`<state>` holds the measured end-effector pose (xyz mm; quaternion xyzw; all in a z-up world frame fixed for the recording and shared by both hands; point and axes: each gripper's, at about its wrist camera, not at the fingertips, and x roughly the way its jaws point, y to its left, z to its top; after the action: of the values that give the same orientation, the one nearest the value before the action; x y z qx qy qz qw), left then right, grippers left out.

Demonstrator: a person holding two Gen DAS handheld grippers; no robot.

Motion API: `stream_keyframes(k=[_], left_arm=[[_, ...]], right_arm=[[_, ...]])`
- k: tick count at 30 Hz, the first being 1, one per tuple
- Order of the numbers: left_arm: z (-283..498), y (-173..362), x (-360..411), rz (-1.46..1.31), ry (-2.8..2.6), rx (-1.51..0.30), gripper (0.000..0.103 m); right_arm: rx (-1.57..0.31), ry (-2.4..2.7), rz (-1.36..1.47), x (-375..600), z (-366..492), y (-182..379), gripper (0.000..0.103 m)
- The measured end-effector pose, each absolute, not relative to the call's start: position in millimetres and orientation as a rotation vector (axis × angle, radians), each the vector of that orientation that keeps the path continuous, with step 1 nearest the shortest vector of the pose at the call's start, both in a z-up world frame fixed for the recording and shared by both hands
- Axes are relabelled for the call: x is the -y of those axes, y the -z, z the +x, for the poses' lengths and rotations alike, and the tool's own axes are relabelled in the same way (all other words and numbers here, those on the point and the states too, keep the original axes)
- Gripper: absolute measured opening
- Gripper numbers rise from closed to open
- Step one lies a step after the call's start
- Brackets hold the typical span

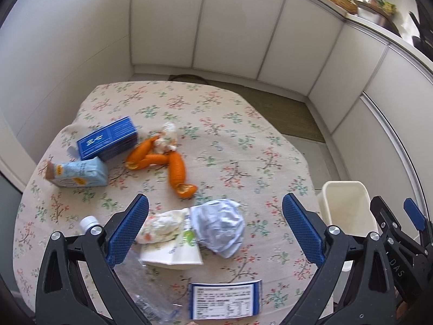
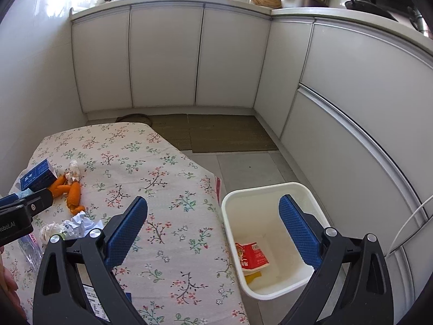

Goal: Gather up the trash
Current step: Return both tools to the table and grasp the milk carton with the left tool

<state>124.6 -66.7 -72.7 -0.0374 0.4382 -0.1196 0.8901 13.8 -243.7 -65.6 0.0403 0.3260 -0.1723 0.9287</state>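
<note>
- With both claws hanging empty over the flowered tablecloth (image 1: pixel 222 140), I've got my left gripper (image 1: pixel 215 230) spread wide, nothing between the blue pads, and the crumpled pale-blue paper (image 1: pixel 219 227) sits straight ahead, almost dead centre between the fingers.
- Touching that paper on its left lies a white wrapper wad (image 1: pixel 162 224) on a flat carton (image 1: pixel 173 254); the heap runs crosswise to my fingers, so I judge a straight drop and squeeze should catch it.
- Farther out: orange peels (image 1: pixel 162 159), a dark blue box (image 1: pixel 108 139), and a light blue carton (image 1: pixel 78 173) lying on its side, all well beyond the left claw.
- My right gripper (image 2: pixel 213 233) is also wide and empty, one finger over the cloth, the other over the white bin (image 2: pixel 273 289), which stands just off the table's right edge.
- The left claw is nearer the trash; the right is nearer the bin. So left picks, then carries rightward, I reckon.
- The right view shows what the left cannot: a red packet (image 2: pixel 251 256) already lying in the bin's bottom.
- The left view alone shows the printed label sheet (image 1: pixel 226 302) and clear plastic bottle (image 1: pixel 140 284) close under me.
</note>
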Motion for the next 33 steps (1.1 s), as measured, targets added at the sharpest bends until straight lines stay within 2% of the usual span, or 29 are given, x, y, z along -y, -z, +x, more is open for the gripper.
stream_keyframes(k=[13,24,33], left_arm=[[155.0,97.8,-13.4,-0.026,0.087,-0.974,0.095],[198.2,145.5,-41.5,0.414,0.046,-1.019,0.094],[236.4,183.3,-71.2,0.548,0.117,-1.12,0.082]], right_arm=[[-0.694,0.224,0.06,175.5,49.1,67.0,0.095],[-0.778,0.184,0.002,153.8,73.8,89.4,0.095],[-0.83,0.158,-0.035,146.1,89.2,102.9,0.095]])
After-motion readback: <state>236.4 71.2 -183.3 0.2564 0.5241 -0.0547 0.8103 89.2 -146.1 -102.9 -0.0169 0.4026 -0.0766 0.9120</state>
